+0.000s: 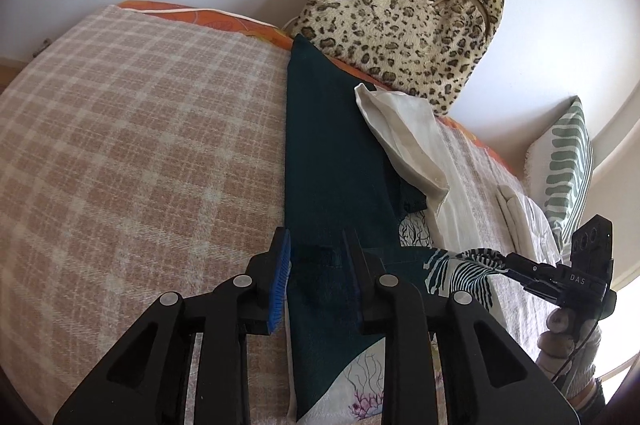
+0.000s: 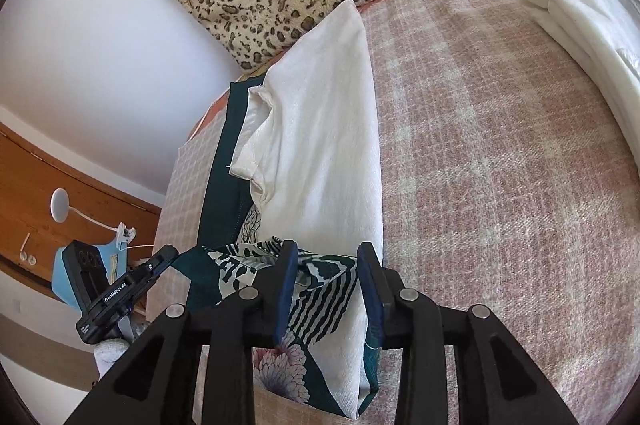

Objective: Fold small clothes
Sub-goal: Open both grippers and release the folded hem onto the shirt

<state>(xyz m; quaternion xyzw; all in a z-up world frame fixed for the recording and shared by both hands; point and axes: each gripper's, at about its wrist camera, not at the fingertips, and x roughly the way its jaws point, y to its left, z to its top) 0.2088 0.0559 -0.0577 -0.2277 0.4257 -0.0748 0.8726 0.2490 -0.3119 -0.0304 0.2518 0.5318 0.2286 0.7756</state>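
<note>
A small garment, dark teal outside with a white lining and a zebra-and-flower print, lies folded into a long strip on the plaid blanket. My left gripper is open over the strip's near teal end, with the cloth lying slack between its fingers and not pinched. In the right wrist view the same garment shows its white side. My right gripper is open over the printed near corner, and the pads do not press on it. Each gripper shows in the other's view: the right, the left.
A leopard-print cushion leans on the white wall behind the garment. A green-striped cushion and a folded white cloth sit to the right. A wooden panel with a white lamp is beyond the bed's left edge.
</note>
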